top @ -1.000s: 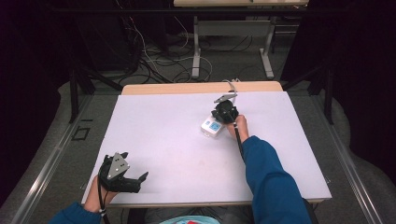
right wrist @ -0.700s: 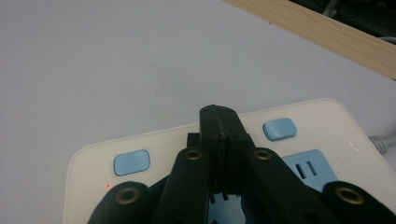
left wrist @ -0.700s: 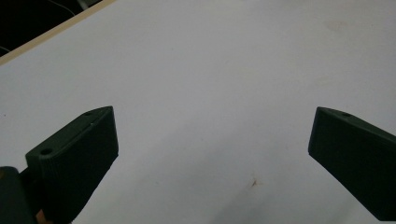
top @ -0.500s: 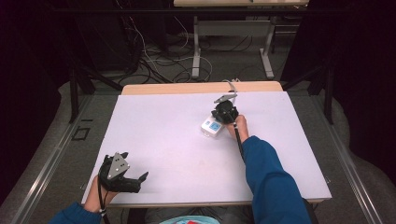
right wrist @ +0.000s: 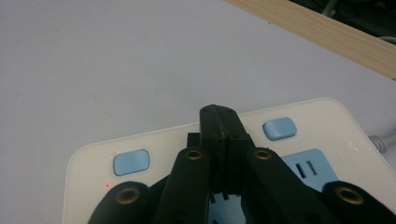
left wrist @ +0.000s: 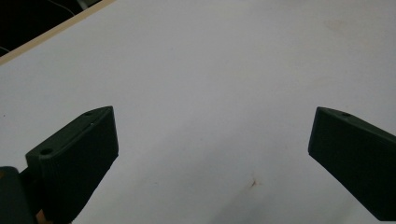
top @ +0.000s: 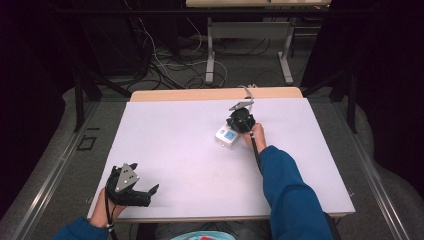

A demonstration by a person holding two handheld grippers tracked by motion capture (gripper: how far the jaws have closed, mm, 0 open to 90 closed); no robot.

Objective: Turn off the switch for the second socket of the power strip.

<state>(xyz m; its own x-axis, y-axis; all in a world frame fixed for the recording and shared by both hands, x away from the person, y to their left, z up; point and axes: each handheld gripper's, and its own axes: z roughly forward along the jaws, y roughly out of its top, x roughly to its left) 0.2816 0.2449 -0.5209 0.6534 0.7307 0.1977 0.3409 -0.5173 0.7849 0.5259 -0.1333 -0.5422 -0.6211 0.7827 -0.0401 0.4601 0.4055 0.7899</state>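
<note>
White counter [top: 180,150], wood strip at far edge; dark room, cables on floor [top: 165,70] behind. Power strip [top: 226,137] sits right of centre, white with blue buttons. Right gripper [right wrist: 219,122] over it, fingers pressed together, tips on its top. Left gripper [top: 134,192] near front-left corner, fingers spread wide above bare counter.
</note>
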